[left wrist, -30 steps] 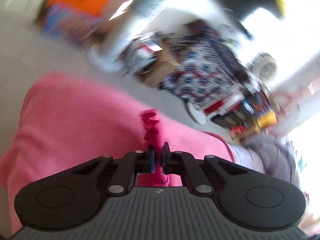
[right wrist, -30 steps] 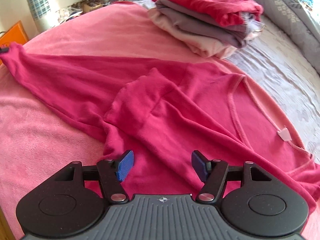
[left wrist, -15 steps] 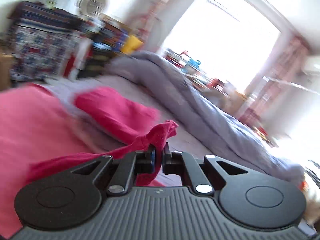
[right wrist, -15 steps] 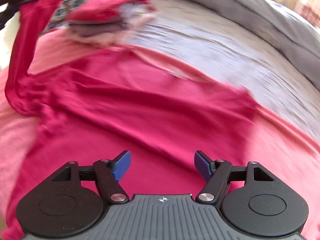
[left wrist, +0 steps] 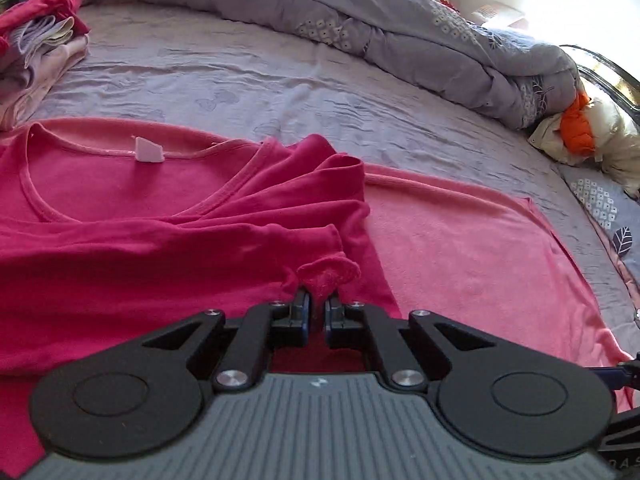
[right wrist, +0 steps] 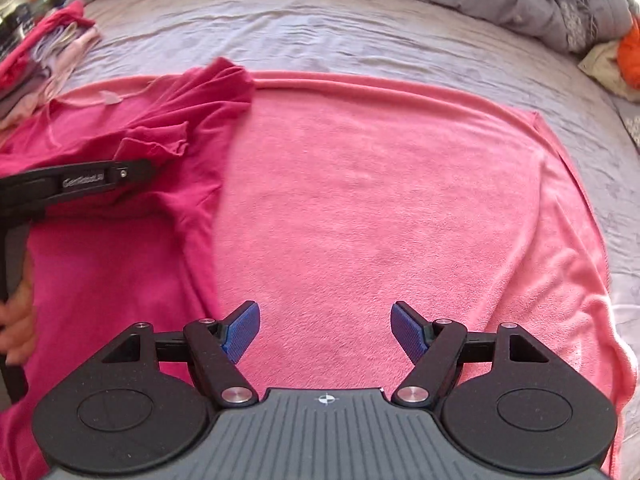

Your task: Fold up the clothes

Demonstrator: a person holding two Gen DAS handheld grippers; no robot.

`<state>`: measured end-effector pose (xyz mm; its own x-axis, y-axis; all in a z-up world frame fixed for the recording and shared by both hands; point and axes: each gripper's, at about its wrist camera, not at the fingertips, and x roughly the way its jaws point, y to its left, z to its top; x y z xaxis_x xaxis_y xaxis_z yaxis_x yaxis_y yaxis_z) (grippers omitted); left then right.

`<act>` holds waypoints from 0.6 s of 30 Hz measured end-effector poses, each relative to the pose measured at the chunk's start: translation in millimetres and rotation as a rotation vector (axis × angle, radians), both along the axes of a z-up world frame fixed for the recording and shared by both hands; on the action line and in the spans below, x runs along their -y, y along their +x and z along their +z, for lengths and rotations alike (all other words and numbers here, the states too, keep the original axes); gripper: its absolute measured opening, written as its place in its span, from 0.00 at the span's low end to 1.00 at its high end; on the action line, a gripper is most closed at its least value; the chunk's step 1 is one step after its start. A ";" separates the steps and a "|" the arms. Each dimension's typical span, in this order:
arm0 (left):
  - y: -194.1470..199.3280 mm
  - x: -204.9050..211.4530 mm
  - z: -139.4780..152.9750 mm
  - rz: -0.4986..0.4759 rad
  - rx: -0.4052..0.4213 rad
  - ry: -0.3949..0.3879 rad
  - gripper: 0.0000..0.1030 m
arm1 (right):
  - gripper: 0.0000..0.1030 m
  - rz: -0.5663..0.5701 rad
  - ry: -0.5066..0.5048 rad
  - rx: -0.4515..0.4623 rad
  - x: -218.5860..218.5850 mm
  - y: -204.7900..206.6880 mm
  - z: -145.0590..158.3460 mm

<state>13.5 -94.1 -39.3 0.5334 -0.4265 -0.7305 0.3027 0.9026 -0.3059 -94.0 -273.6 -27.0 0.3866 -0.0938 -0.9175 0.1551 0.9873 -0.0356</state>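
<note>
A magenta long-sleeved shirt (left wrist: 120,248) lies on a pink blanket (left wrist: 460,248) on the bed, its neckline with a white tag (left wrist: 149,150) at the far side. My left gripper (left wrist: 316,312) is shut on the shirt's sleeve cuff (left wrist: 328,274), held over the shirt body with the sleeve folded across. The shirt also shows in the right wrist view (right wrist: 120,184), with the left gripper body (right wrist: 72,184) above it. My right gripper (right wrist: 325,330) is open and empty above the bare pink blanket (right wrist: 380,208), right of the shirt.
A stack of folded clothes (left wrist: 36,52) sits at the far left on the lilac sheet (left wrist: 240,76). A rolled grey duvet (left wrist: 400,28) runs along the far side. Cream and orange garments (left wrist: 580,128) lie at the far right.
My left gripper swung the sleeve cuff up and across, then down over the shirt body. My right gripper moved right, off the shirt and over bare blanket, staying open.
</note>
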 end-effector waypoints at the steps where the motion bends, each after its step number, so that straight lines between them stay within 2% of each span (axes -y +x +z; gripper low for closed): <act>1: 0.0 2.8 3.8 -0.012 0.001 0.001 0.05 | 0.70 -0.003 0.027 0.021 2.1 3.1 1.8; 2: -0.1 5.6 7.7 -0.024 0.003 0.001 0.09 | 0.70 -0.005 0.054 0.041 4.2 6.3 3.5; 3: 0.0 7.9 11.0 -0.037 0.002 0.001 0.22 | 0.70 -0.008 0.081 0.062 6.3 9.5 5.4; 5: 0.3 6.4 12.1 -0.066 -0.025 0.000 0.41 | 0.70 -0.019 0.189 0.130 11.4 20.2 15.3; 7: -5.2 4.7 11.9 -0.082 -0.028 0.016 0.41 | 0.70 -0.060 0.313 0.180 17.3 33.2 21.5; 10: -19.2 4.9 15.8 -0.109 -0.014 0.043 0.46 | 0.70 -0.116 0.546 0.198 29.4 58.3 16.9; 12: -32.1 2.6 24.8 -0.114 0.006 0.048 0.46 | 0.70 -0.100 0.612 0.178 25.4 78.6 8.5; 15: -50.1 -21.7 41.7 -0.047 0.032 0.050 0.48 | 0.69 0.006 0.548 0.172 0.5 104.2 4.8; 18: -56.9 -66.1 50.9 0.081 0.048 0.122 0.48 | 0.62 0.121 0.455 0.197 -33.8 125.5 1.3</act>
